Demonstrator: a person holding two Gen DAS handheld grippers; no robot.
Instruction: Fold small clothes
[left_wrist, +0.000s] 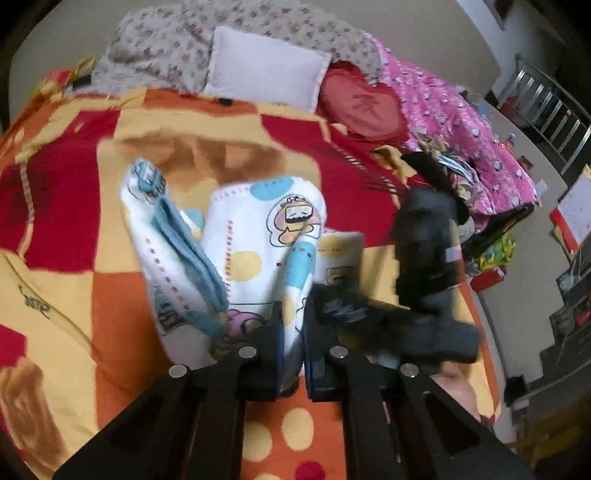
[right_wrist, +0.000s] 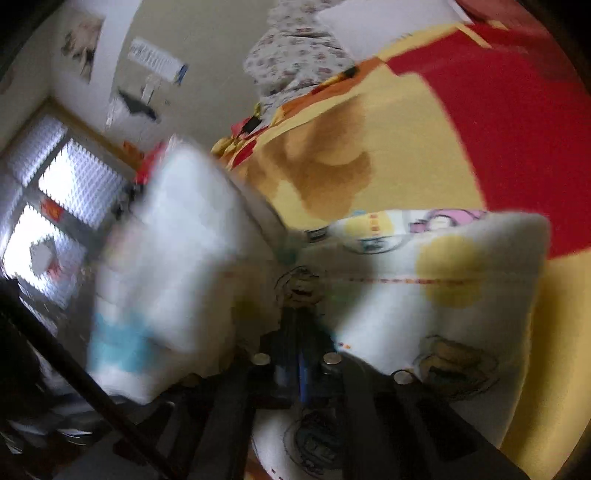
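The left claw (left_wrist: 293, 332) is pinching the near edge of a small white garment (left_wrist: 240, 251) printed with cartoon figures and coloured dots; the cloth runs up between its pressed-together fingers and rises toward twelve o'clock in the left wrist view. A blue band (left_wrist: 192, 251) of the garment lies along its ten o'clock side. The garment rests on a bed covered by a red, orange and yellow blanket (left_wrist: 66, 206). At three o'clock from the left claw sits the right claw (left_wrist: 424, 295), seen dark and blurred, at the garment's right edge. Farther up the bed, at twelve o'clock, a white pillow (left_wrist: 266, 66) leans on a flowered quilt (left_wrist: 159, 40), with a red heart cushion (left_wrist: 362, 107) and a pink blanket (left_wrist: 454, 122) toward two o'clock. In the right wrist view, much blurred, the right claw (right_wrist: 295, 343) is pressed together on the same garment (right_wrist: 424, 288), which spreads to three o'clock and lifts up at ten o'clock.
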